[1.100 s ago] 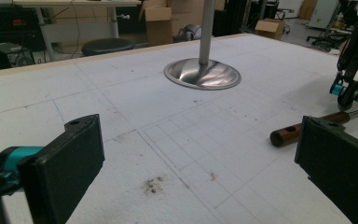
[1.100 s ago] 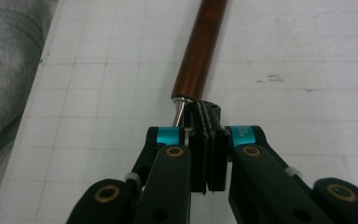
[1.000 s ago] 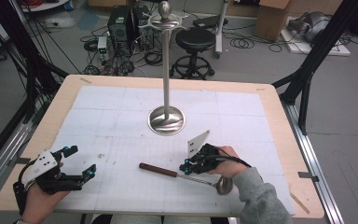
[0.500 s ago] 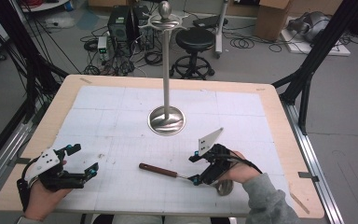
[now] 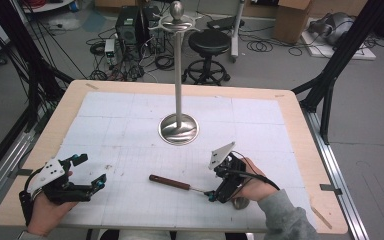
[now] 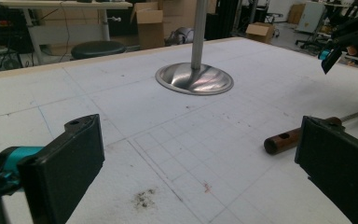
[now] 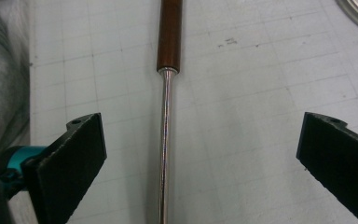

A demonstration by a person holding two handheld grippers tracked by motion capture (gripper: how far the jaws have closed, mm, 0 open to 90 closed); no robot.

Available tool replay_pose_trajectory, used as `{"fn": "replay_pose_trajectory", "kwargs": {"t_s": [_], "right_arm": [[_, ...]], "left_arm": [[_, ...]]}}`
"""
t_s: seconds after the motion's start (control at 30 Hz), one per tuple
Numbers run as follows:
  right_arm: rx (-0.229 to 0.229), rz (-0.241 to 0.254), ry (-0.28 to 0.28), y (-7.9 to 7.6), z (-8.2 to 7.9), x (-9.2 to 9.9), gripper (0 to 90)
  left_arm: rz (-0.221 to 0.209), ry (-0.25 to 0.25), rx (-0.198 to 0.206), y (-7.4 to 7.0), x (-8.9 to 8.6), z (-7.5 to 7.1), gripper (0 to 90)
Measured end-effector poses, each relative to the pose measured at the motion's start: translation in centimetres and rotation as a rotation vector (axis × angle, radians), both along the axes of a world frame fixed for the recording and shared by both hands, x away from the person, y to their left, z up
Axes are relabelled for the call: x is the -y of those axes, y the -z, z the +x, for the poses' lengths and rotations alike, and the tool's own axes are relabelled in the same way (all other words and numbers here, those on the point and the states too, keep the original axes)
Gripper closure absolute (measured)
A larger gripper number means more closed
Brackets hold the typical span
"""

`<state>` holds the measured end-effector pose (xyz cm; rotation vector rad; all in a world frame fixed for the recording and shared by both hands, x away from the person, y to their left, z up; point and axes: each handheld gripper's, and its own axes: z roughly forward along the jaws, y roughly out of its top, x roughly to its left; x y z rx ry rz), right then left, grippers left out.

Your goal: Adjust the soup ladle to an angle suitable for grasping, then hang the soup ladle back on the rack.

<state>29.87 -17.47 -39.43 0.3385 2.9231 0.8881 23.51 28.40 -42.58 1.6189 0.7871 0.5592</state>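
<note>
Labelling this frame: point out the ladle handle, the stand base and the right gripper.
ladle handle (image 7: pixel 169 32), right gripper view, brown wooden grip.
stand base (image 5: pixel 179 129), high view, round metal foot.
right gripper (image 7: pixel 200 154), right gripper view, midway between its open fingers.

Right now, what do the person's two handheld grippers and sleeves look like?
Both grippers are black with flat black jaw pads and teal accents. The left gripper and right gripper each carry a grey three-cornered plate; a black cable loops off the right. Its arm wears a grey sleeve.

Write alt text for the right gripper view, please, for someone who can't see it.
A ladle's thin metal shaft runs up the middle to a brown wooden handle, lying on a white gridded table. The right claw straddles the shaft, its two black jaws wide open and not touching it.
</note>
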Motion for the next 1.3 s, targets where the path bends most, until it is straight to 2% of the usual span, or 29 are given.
{"fn": "replay_pose_trajectory", "kwargs": {"t_s": [0.17, 0.33, 0.73, 0.97, 1.1, 1.2, 1.3], "right_arm": [[0.011, -0.029, -0.018, 0.3, -0.1, -0.5, 0.3], [0.018, -0.048, -0.002, 0.4, -0.2, -0.4, 0.3], [0.017, -0.092, -0.011, 0.6, 0.0, -0.8, 0.7], [-0.015, -0.146, -0.022, 1.4, 0.1, -1.4, 0.8], [-0.038, -0.176, -0.029, 1.7, 0.2, -1.5, 6.0], [-0.072, -0.191, -0.048, 1.9, 0.3, -1.5, 15.0], [-0.086, -0.193, -0.052, 2.0, 0.3, -1.5, 17.4]], "left_arm": [[0.0, 0.002, 0.001, 0.0, 0.1, 0.1, 1.7], [0.004, 0.004, -0.002, 0.0, 0.3, 0.2, 1.8], [0.005, 0.003, -0.01, 0.2, 0.1, 0.4, 1.8], [0.001, -0.003, 0.002, 0.0, 0.0, 0.0, 1.8], [0.007, -0.004, -0.004, 0.1, 0.0, 0.1, 1.8], [0.006, -0.006, -0.005, 0.1, 0.1, 0.1, 1.8], [0.009, -0.006, 0.001, 0.0, 0.1, -0.1, 1.8]]}}
